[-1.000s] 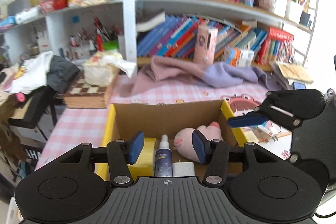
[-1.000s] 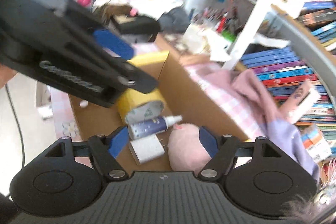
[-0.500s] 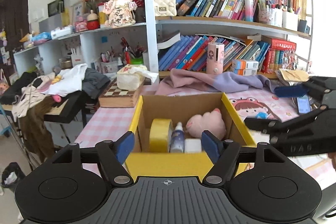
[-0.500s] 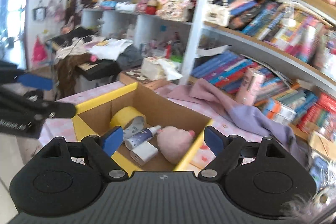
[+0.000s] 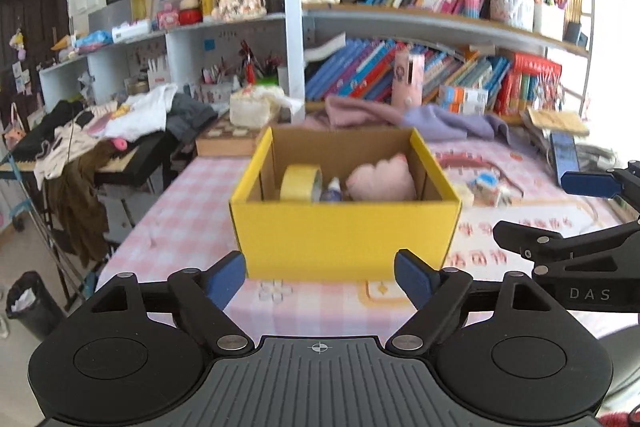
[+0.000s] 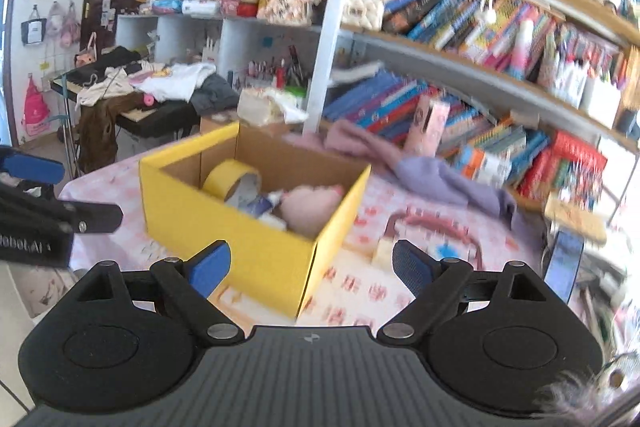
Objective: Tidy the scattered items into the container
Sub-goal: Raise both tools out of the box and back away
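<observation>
Since both grippers were hanging right over the box a second ago, the change is plain:

Left gripper: the left gripper [image 5: 320, 277] is sitting back from the yellow cardboard box [image 5: 344, 231], its blue-padded fingers spread wide with nothing between them; the jaws have just been opening.

Right gripper: the right gripper [image 6: 310, 263] is likewise standing off near the box's corner, fingers spread and empty, jaws just opened further too (each gripper is showing at the edge of the other's view).

Box: it is resting on the pink checked tablecloth [image 5: 192, 211], now seen from outside and whole, where before only its inside was filling the views.

Contents: the yellow roll of tape [image 5: 301, 183], the small white-capped spray bottle [image 5: 332, 191] and the pink plush toy [image 5: 380, 181] are lying inside the box; the white plug is only partly showing.

Meaning: the last drop is looking finished, and the hands are freeing themselves; small things near the box's right side may be needing collection.
</observation>
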A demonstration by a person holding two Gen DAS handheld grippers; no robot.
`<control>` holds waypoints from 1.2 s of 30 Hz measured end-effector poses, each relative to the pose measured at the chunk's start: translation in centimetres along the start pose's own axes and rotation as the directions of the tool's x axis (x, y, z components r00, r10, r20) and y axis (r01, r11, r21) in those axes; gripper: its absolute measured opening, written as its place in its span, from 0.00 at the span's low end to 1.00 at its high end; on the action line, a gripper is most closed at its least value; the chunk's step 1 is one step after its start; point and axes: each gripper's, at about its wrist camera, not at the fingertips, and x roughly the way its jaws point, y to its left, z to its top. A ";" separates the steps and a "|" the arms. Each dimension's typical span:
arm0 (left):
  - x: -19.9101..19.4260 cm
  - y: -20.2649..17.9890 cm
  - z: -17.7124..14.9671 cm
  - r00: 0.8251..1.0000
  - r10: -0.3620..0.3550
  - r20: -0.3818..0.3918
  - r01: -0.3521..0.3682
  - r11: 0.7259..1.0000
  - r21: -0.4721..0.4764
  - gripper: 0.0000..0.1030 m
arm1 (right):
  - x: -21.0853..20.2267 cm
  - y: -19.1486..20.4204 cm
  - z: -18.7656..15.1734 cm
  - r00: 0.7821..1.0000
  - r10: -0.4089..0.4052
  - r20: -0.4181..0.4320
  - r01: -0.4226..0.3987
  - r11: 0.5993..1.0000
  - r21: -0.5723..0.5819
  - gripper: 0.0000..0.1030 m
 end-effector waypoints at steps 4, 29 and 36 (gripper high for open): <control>-0.3 -0.7 -1.2 1.000 0.011 -0.023 -0.010 1.000 0.023 0.82 | -0.3 0.4 -1.4 0.998 0.012 -0.062 -0.009 0.999 0.052 0.86; 0.8 -0.8 -4.5 0.983 -0.033 -0.179 0.030 0.999 -0.020 0.87 | -0.4 1.4 -4.3 0.976 -0.008 -0.220 0.029 0.995 0.096 0.91; 1.3 -1.4 -4.6 0.978 -0.047 -0.204 0.044 0.999 -0.017 0.87 | -0.8 1.1 -4.7 0.972 -0.026 -0.233 0.049 0.994 0.094 0.92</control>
